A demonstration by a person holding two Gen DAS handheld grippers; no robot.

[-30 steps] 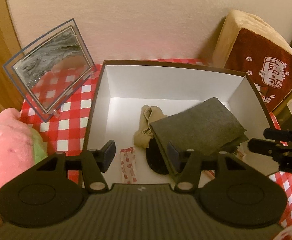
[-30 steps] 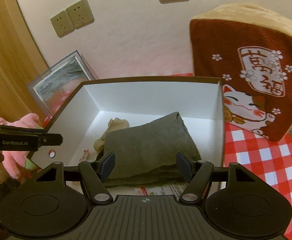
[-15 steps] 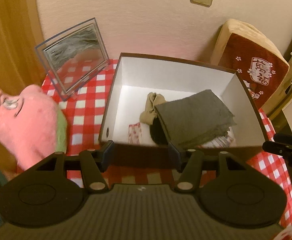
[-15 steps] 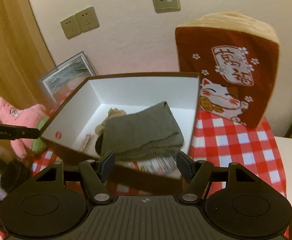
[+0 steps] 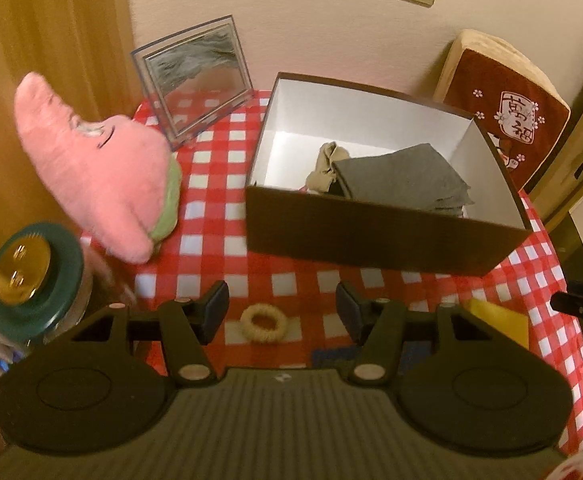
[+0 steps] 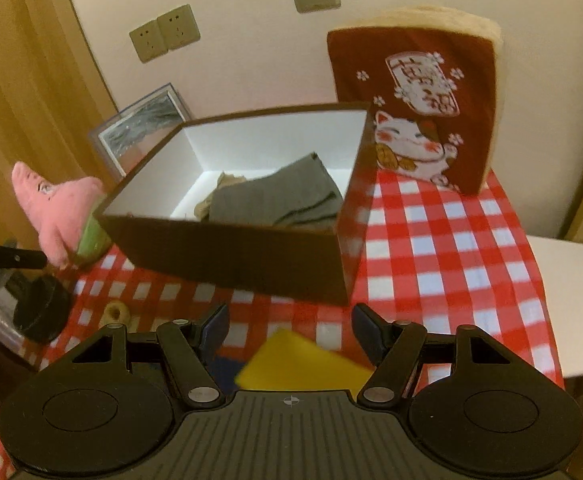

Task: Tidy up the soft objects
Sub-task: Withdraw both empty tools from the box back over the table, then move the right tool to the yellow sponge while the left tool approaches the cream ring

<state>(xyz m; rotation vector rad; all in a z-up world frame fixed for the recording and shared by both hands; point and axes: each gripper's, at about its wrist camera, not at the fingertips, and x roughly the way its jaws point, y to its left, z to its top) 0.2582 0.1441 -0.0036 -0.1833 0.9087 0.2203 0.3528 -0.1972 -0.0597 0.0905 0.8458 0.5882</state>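
Observation:
A brown box (image 5: 371, 236) with a white inside stands on the red checked tablecloth (image 5: 219, 184). In it lie a folded grey cloth (image 5: 399, 178) and a beige stocking (image 5: 325, 166); both also show in the right wrist view, the cloth (image 6: 275, 200) and the stocking (image 6: 211, 204). A pink plush star (image 5: 99, 164) lies left of the box. A beige hair tie (image 5: 262, 323) lies between my left gripper's fingers. My left gripper (image 5: 281, 312) is open and empty. My right gripper (image 6: 289, 326) is open and empty above a yellow sponge (image 6: 303, 364).
A red lucky-cat cushion (image 6: 415, 100) leans on the wall right of the box. A glass picture frame (image 5: 195, 80) stands at the back left. A green-lidded jar (image 5: 31, 276) sits at the left table edge. A white surface (image 6: 571, 308) adjoins the table on the right.
Both grippers have drawn back and up from the box. The front of the table, the hair tie, the sponge and the jar have come into view.

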